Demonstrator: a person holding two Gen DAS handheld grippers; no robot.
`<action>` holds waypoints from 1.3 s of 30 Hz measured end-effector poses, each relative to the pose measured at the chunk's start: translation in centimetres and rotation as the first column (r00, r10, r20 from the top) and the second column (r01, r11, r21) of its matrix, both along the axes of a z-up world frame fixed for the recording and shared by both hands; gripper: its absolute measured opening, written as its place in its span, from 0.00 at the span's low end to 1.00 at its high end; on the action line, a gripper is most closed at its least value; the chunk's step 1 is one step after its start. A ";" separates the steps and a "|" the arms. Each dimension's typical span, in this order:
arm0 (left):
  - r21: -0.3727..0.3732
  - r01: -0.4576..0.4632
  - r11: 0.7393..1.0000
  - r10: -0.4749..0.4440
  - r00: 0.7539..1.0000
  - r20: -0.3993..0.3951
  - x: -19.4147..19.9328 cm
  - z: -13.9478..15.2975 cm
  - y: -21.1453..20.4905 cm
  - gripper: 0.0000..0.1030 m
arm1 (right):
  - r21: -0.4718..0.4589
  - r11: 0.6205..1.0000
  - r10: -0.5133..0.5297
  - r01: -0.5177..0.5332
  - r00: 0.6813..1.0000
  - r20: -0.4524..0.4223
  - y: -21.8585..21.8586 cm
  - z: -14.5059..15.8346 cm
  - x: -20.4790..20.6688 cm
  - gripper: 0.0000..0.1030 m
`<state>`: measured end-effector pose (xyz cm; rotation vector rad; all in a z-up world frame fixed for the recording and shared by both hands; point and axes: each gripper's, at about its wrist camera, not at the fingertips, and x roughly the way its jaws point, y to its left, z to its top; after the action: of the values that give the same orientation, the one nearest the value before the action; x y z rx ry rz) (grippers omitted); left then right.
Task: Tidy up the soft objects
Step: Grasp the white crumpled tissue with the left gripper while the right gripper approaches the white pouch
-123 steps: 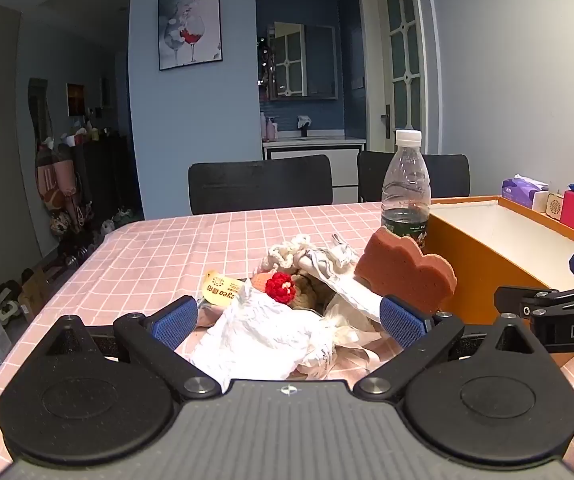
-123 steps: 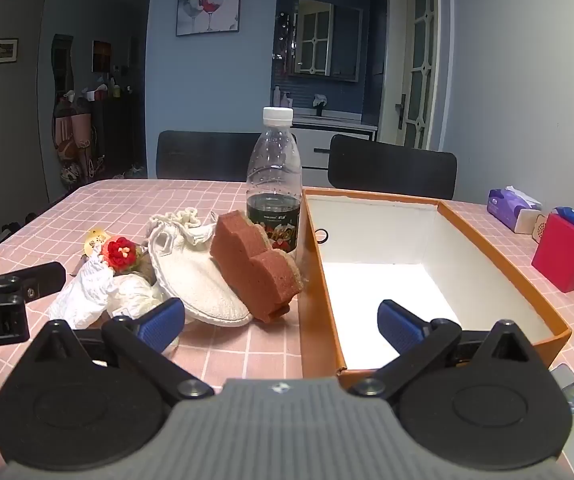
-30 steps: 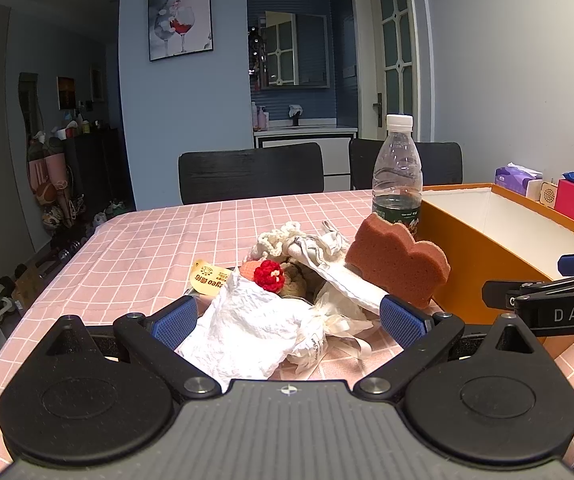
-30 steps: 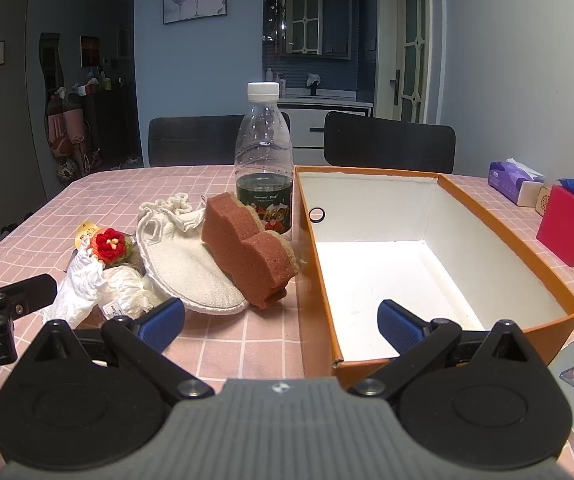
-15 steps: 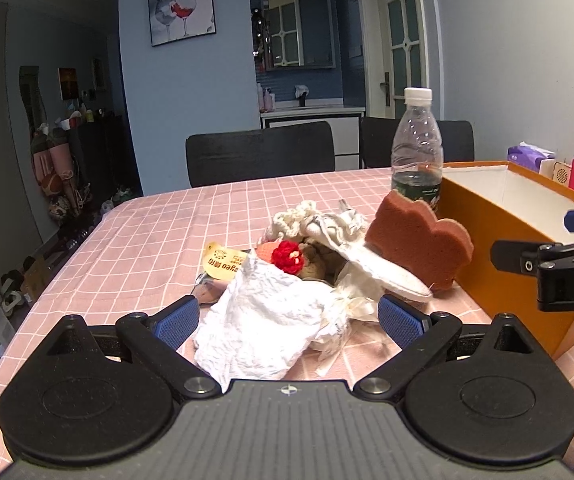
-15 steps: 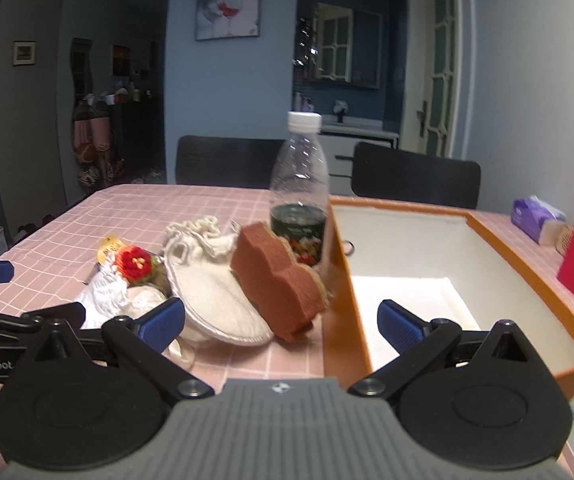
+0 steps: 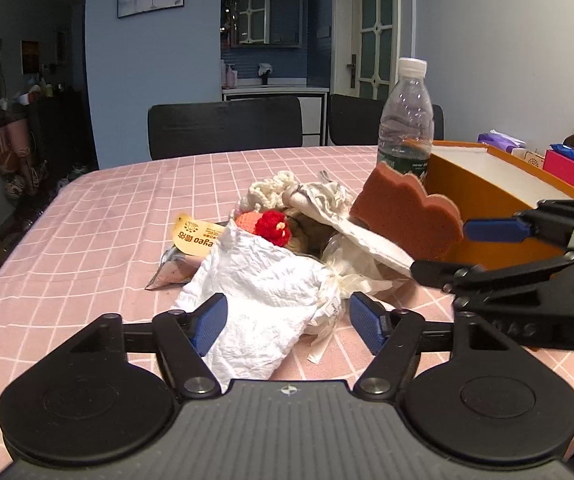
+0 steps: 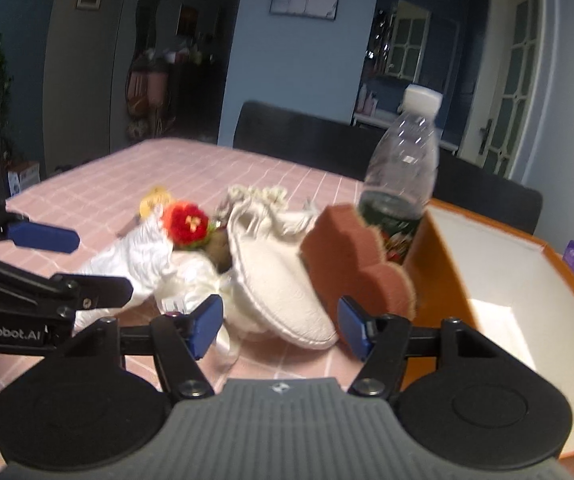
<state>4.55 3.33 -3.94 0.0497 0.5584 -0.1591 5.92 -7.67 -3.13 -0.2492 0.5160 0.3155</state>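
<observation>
A heap of soft things lies on the pink checked tablecloth: a crumpled white cloth (image 7: 263, 292) (image 8: 127, 256), a red knitted flower (image 7: 273, 222) (image 8: 186, 221), a cream slipper (image 8: 279, 284) (image 7: 367, 240) and a brown sponge (image 7: 407, 216) (image 8: 351, 268) leaning on the orange box (image 7: 483, 196) (image 8: 487, 280). My left gripper (image 7: 287, 322) is open, its fingers on either side of the white cloth's near end. My right gripper (image 8: 279, 328) is open, low over the table just before the slipper.
A plastic bottle (image 7: 407, 120) (image 8: 403, 172) stands behind the sponge by the box corner. A yellow tag (image 7: 197, 236) lies left of the heap. Black chairs (image 7: 223, 128) stand at the far edge. A red box (image 7: 567, 168) and tissues (image 7: 501, 140) lie right.
Both grippers have moved in toward the heap. My right gripper swung left from the box to face the slipper. Both jaws have narrowed but stay open.
</observation>
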 end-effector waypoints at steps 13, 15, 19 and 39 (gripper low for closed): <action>0.195 -0.018 0.981 0.039 0.994 -0.104 1.9 -3.9 0.6 0.80 | -0.049 0.999 -0.006 0.002 0.997 -0.078 1.3 -2.9 3.7 0.41; 0.199 -0.020 0.980 0.043 0.993 -0.111 2.0 -3.8 0.7 0.61 | -0.047 0.999 -0.001 -0.003 0.996 -0.090 1.2 -3.0 4.1 0.27; 0.178 -0.026 0.984 0.046 0.993 -0.106 1.9 -3.1 0.9 0.27 | -0.040 0.999 0.004 -0.007 0.996 -0.089 0.9 -2.9 4.1 0.14; 0.046 0.020 0.999 -0.022 0.999 0.034 -2.8 4.4 -0.1 0.07 | 0.179 0.974 0.138 -0.138 0.990 0.010 -2.6 5.6 -2.2 0.02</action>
<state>1.76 3.25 0.44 0.1030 0.5268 -0.1652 3.74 -10.27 2.45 -0.1101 0.4701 0.4952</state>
